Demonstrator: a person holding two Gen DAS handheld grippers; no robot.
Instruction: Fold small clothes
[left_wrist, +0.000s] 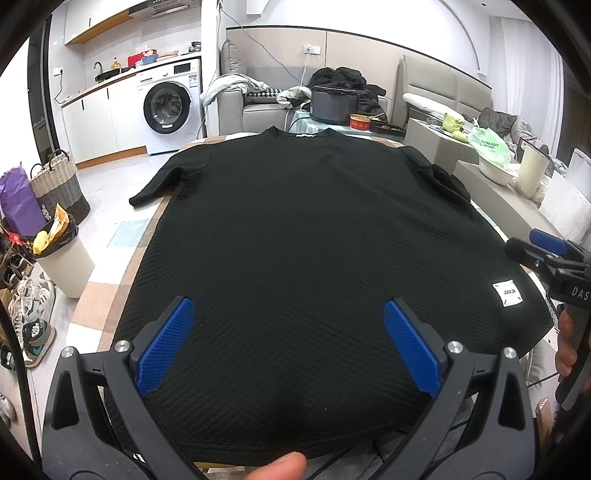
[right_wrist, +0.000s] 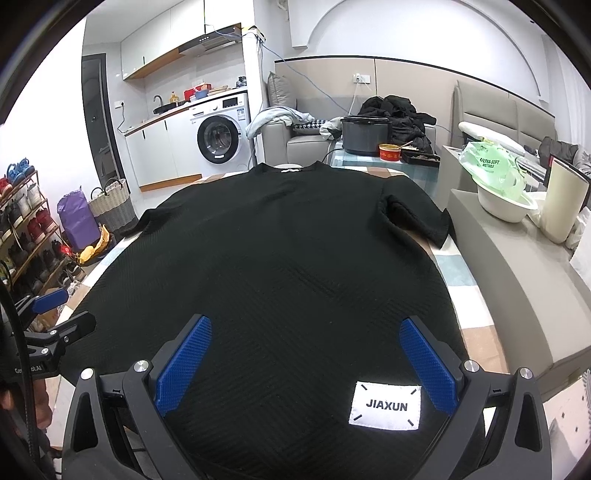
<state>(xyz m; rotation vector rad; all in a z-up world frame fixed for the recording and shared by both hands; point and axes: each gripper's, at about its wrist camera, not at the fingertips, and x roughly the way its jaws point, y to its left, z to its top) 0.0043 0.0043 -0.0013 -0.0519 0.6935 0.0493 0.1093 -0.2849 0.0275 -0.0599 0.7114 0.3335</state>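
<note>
Black t-shirt (left_wrist: 295, 236) spread flat on the desk (right_wrist: 476, 314), both the left gripper (left_wrist: 290, 343) and right gripper (right_wrist: 306, 362) wide open above its hem, holding nothing.

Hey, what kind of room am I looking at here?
Most likely a small home apartment, living area open to a kitchenette: a white front-loading washing machine under a counter, a grey upholstered sofa, and a metal rack of shoes.
</note>
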